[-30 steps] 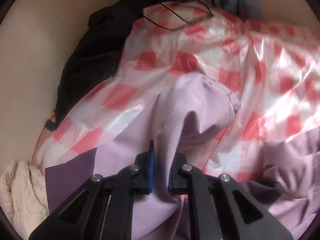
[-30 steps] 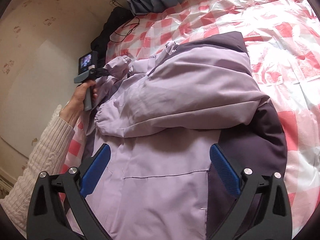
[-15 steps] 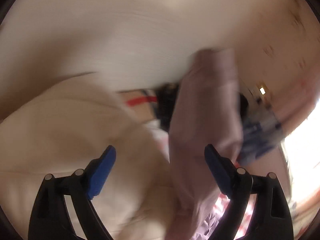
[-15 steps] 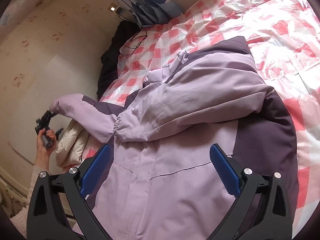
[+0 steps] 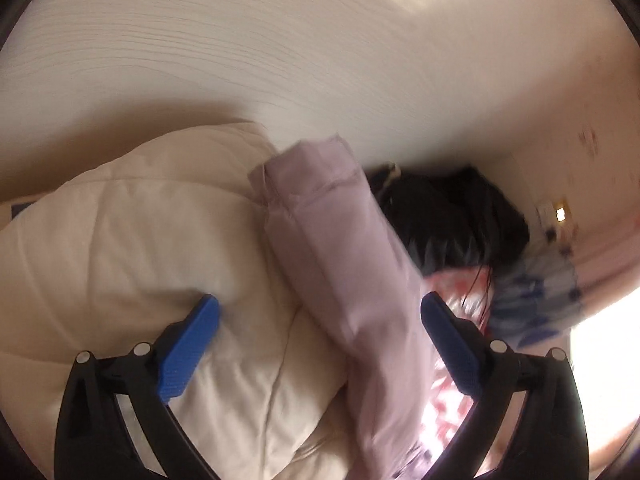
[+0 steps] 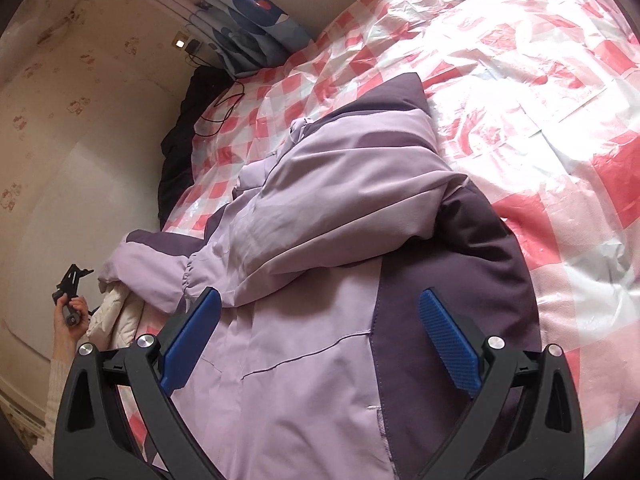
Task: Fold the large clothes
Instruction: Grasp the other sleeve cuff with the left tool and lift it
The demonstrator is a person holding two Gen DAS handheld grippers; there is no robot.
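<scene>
The lilac jacket (image 6: 320, 320) with dark purple panels lies spread on the bed, on a red-and-white checked plastic sheet (image 6: 540, 80). One sleeve is folded across its chest. The other sleeve (image 5: 340, 272) reaches out toward nine o'clock in the right wrist view, its cuff draped over a cream quilted garment (image 5: 132, 260) at the bed's edge.

In the left wrist view that sleeve runs up between the blue pads of the left tongs (image 5: 320, 344), nearer the pad at three o'clock. Those tongs have just been opening and now stand spread wide, neither pad pressing the cloth. The picture is blurred.

The right tongs (image 6: 320, 340) hover over the jacket's front, spread wide and pinching nothing.

At eight o'clock in the right wrist view a hand (image 6: 68, 320) grips the other tool's handle. A black garment (image 6: 180, 140) and a blue patterned cloth (image 6: 256, 28) lie toward eleven o'clock, against the wall.
</scene>
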